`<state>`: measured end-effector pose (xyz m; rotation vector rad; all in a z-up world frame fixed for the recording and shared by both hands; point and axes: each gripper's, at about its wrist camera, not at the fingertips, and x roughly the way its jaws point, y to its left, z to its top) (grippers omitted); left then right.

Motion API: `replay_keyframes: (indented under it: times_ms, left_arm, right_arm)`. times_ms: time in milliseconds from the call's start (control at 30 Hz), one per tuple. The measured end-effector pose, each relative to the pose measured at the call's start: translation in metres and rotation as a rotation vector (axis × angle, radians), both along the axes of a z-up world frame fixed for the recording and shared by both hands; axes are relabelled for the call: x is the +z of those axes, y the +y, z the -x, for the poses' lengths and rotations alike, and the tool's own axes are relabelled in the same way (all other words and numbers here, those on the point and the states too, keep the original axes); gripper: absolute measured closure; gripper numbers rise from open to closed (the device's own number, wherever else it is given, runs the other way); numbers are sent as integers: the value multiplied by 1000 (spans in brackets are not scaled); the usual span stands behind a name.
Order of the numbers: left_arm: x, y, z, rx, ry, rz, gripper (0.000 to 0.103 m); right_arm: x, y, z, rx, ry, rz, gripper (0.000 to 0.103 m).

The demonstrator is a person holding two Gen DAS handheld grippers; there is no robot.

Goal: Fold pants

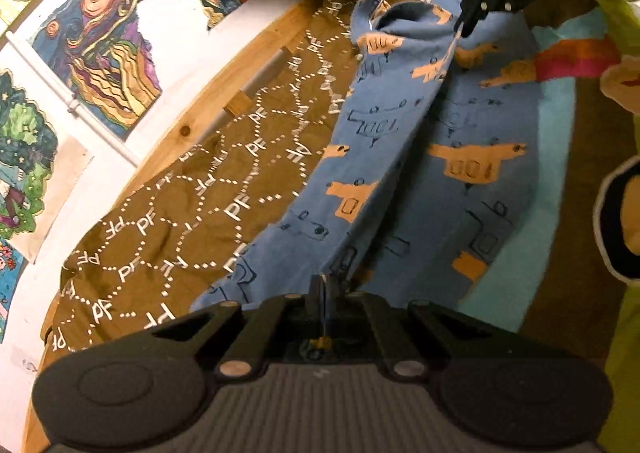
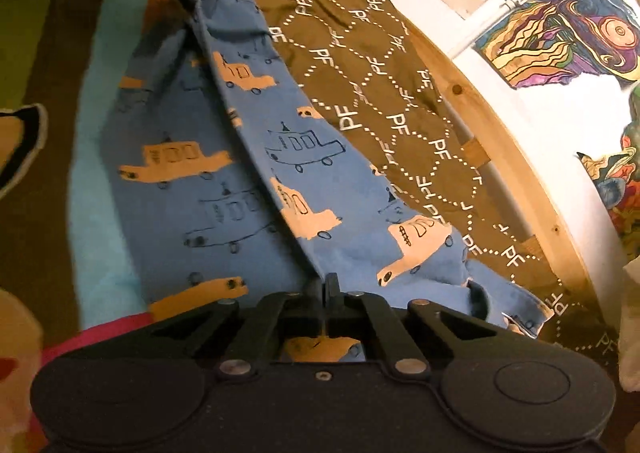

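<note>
- left gripper (image 1: 325,285) pinched closed on blue pants (image 1: 420,157) edge
- right gripper (image 2: 326,287) clamped tight on opposite end, fold ridge stretched between
- pants overlap brown PF cloth (image 1: 192,213)
- beyond cloth: wooden rail (image 2: 516,157), drawings on wall (image 1: 104,53)

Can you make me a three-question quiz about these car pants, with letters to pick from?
1. What lies right beside the blue pants?
A. a brown cloth with PF letters
B. a red pillow
C. a green towel

2. What colour are the filled-in cars?
A. purple
B. orange
C. white

3. How do the left gripper and right gripper stand?
A. both wide open
B. one open
C. both shut on the pants

Answers: 1 A, the brown cloth lies against the pants' edge. 2 B, the cars are orange on blue. 3 C, each pinches the fold.
</note>
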<state>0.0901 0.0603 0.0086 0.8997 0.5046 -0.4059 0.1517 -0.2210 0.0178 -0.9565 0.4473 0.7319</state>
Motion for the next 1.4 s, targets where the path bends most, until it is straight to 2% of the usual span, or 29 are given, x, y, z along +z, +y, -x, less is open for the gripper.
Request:
replay_keyframes:
  times_ms: [267, 467, 700, 833, 900, 967, 1067, 1100, 1167, 1233, 1300, 1400]
  left_arm:
    - [-16, -2, 13, -39, 33, -59, 103]
    - [-21, 3, 18, -42, 60, -66, 103]
    - [-37, 3, 10, -35, 145, -78, 102]
    - [-36, 8, 7, -28, 198, -49, 93]
    - [-28, 10, 7, -24, 236, -3, 84]
    - [-20, 8, 9, -15, 255, 51, 49]
    - [-7, 0, 13, -10, 272, 121, 41]
    - [-3, -6, 12, -12, 275, 133, 38]
    - [7, -21, 11, -34, 267, 167, 15]
    - [16, -41, 7, -47, 260, 217, 0]
    - [21, -65, -1, -67, 284, 238, 0]
    - [25, -104, -17, -92, 328, 194, 0]
  right_arm:
    - [-12, 2, 28, 29, 64, 51, 103]
    - [-19, 6, 45, 55, 95, 68, 103]
    - [-38, 13, 51, 66, 137, 109, 103]
    - [-41, 16, 43, 26, 166, 96, 100]
    - [-36, 13, 41, -3, 195, 65, 88]
    - [-28, 6, 38, -38, 218, 30, 61]
    - [-11, -13, 36, -127, 246, -41, 38]
    - [-5, -20, 35, -164, 261, -71, 35]
    - [6, -36, 35, -250, 280, -127, 23]
    - [13, -52, 35, -318, 288, -174, 12]
    - [17, -68, 36, -374, 284, -215, 5]
    - [18, -91, 33, -443, 280, -263, 3]
